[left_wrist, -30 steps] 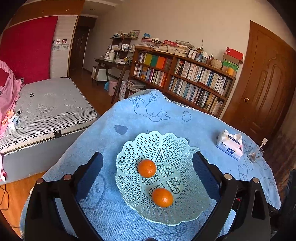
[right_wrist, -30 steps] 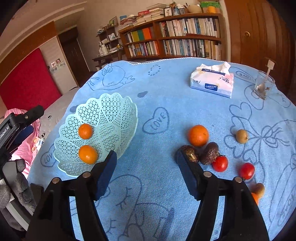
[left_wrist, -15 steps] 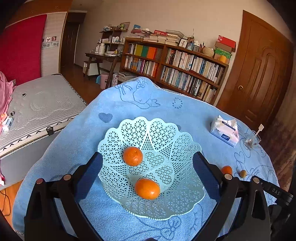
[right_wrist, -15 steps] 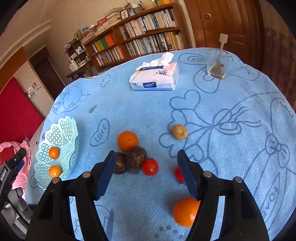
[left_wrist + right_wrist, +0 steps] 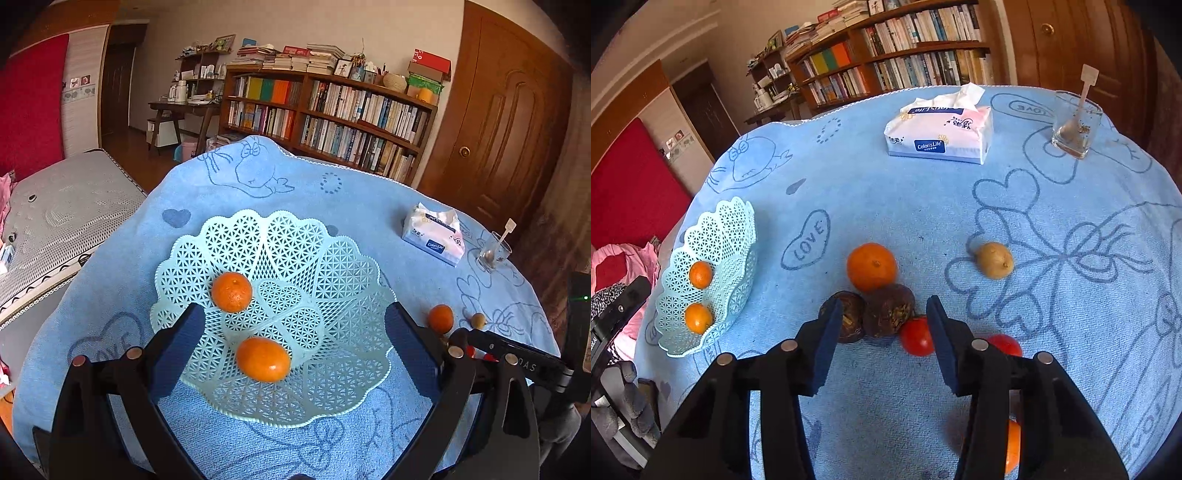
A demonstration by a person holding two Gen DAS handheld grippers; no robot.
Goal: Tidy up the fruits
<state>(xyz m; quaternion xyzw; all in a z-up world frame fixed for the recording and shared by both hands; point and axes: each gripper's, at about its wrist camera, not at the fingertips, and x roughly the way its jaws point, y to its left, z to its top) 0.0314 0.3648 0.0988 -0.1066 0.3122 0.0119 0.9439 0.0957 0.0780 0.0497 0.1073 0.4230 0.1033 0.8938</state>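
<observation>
Fruit sits in a loose cluster on the blue cloth right under the right gripper, whose jaws hang wide apart and empty around two dark wrinkled fruits and a red tomato, lined up, I'd say, for a pick. Just beyond lies an orange, stem up. Off left, the left gripper, also spread and empty, frames the lattice basket, where an oval orange lies long-axis sideways.

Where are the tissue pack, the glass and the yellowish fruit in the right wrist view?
tissue pack (image 5: 938, 133): right wrist view, middle of its top face.
glass (image 5: 1075, 127): right wrist view, front wall, around mid-height.
yellowish fruit (image 5: 994, 260): right wrist view, centre of its skin.
</observation>
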